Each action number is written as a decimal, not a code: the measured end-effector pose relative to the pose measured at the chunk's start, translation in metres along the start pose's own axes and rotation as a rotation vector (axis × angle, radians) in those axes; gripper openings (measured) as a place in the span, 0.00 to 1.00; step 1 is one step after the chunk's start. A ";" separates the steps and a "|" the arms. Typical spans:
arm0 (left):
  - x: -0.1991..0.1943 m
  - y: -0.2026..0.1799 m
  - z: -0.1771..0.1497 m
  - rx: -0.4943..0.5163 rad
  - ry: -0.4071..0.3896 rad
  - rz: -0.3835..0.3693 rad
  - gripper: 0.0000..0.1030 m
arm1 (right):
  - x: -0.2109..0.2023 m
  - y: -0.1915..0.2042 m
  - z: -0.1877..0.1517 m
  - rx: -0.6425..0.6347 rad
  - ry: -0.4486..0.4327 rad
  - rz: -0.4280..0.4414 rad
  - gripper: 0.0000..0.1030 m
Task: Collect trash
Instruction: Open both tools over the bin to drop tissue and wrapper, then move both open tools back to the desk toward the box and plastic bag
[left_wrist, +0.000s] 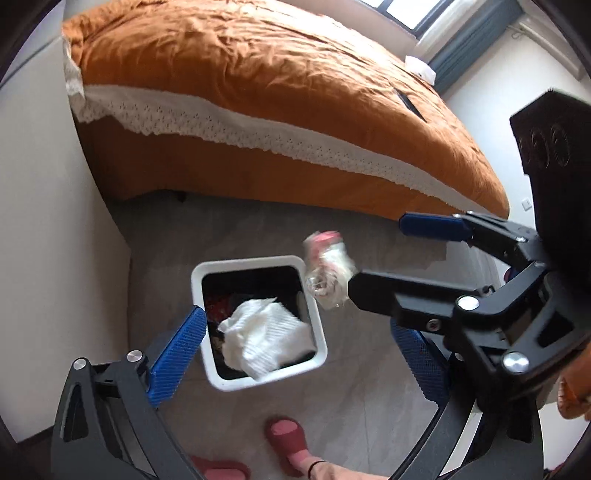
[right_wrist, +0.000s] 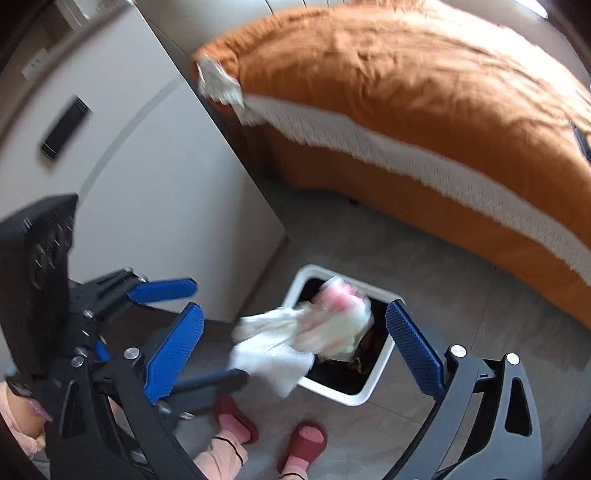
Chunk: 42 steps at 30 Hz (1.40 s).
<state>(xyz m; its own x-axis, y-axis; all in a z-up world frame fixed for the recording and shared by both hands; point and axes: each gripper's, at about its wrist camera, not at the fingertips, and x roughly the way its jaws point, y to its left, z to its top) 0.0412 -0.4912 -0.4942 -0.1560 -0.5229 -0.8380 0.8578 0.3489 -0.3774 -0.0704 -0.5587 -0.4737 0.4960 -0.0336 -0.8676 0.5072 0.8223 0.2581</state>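
A white square trash bin (left_wrist: 319, 332) with a black liner stands on the grey floor; it also shows in the right wrist view (right_wrist: 364, 395). A white crumpled paper (left_wrist: 266, 339) hangs in the air just above its opening. A clear plastic wrapper with pink print (left_wrist: 327, 273) is in mid-air over the bin's far right corner, blurred. In the right wrist view the paper (right_wrist: 273, 354) and wrapper (right_wrist: 340, 321) hang over the bin's left rim. My left gripper (left_wrist: 299, 354) is open and empty above the bin. My right gripper (right_wrist: 299, 350) is open, also seen at the right of the left wrist view (left_wrist: 391, 258).
An orange bed (left_wrist: 258, 92) with a white lace band fills the far side. A white cabinet (right_wrist: 147, 184) stands left of the bin. The person's feet in red slippers (right_wrist: 306, 441) stand close to the bin's near side.
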 end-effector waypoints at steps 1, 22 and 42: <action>0.010 0.005 -0.003 -0.001 0.012 0.024 0.95 | 0.012 -0.008 -0.005 0.020 0.017 -0.011 0.96; -0.176 -0.051 0.004 -0.031 -0.200 0.149 0.95 | -0.154 0.058 0.032 -0.021 -0.203 0.039 0.96; -0.430 -0.012 -0.049 -0.264 -0.545 0.696 0.95 | -0.246 0.276 0.104 -0.440 -0.356 0.300 0.96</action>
<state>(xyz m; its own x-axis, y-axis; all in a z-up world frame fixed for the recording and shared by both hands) 0.0745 -0.2324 -0.1484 0.6628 -0.3989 -0.6337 0.5215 0.8532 0.0084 0.0204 -0.3826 -0.1446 0.8137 0.1095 -0.5708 0.0107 0.9791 0.2031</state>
